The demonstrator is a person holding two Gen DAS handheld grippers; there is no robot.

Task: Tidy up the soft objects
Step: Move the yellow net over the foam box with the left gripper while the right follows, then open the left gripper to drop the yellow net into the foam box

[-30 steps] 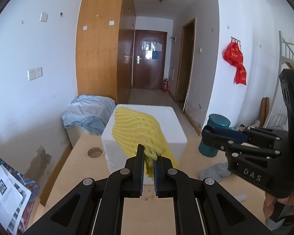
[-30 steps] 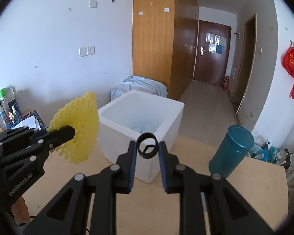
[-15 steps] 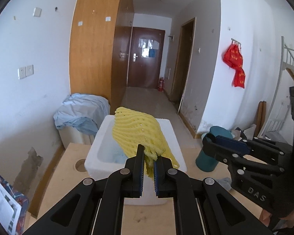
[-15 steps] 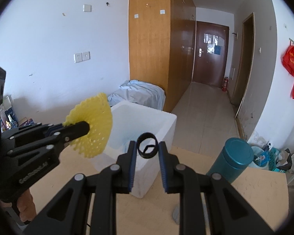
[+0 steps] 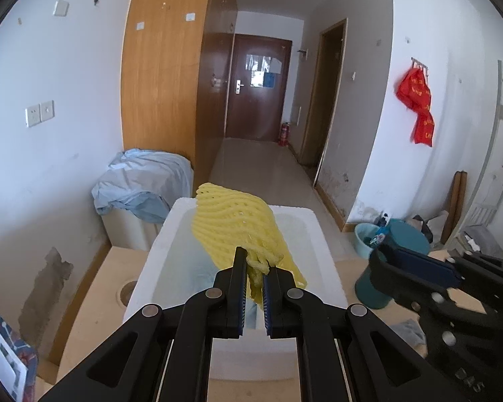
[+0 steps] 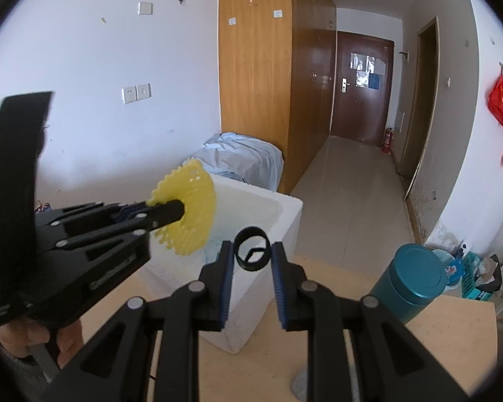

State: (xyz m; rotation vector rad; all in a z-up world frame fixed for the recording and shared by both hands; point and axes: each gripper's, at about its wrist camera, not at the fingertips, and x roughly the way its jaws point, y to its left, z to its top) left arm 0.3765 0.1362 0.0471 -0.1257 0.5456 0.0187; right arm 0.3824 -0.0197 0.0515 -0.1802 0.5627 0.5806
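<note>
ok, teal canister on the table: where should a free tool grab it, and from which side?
Likely the round side wall of the teal canister, just below its lid, coming in level from the side with the fingers straddling the body. It stands upright, and the flat, smooth lid gives nothing to pinch from above. Whether a tool opens wide enough is unclear.

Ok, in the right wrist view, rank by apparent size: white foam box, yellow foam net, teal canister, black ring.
1. white foam box
2. teal canister and yellow foam net: look alike, net partly hidden, not ranked
3. black ring, smallest though nearest
</note>
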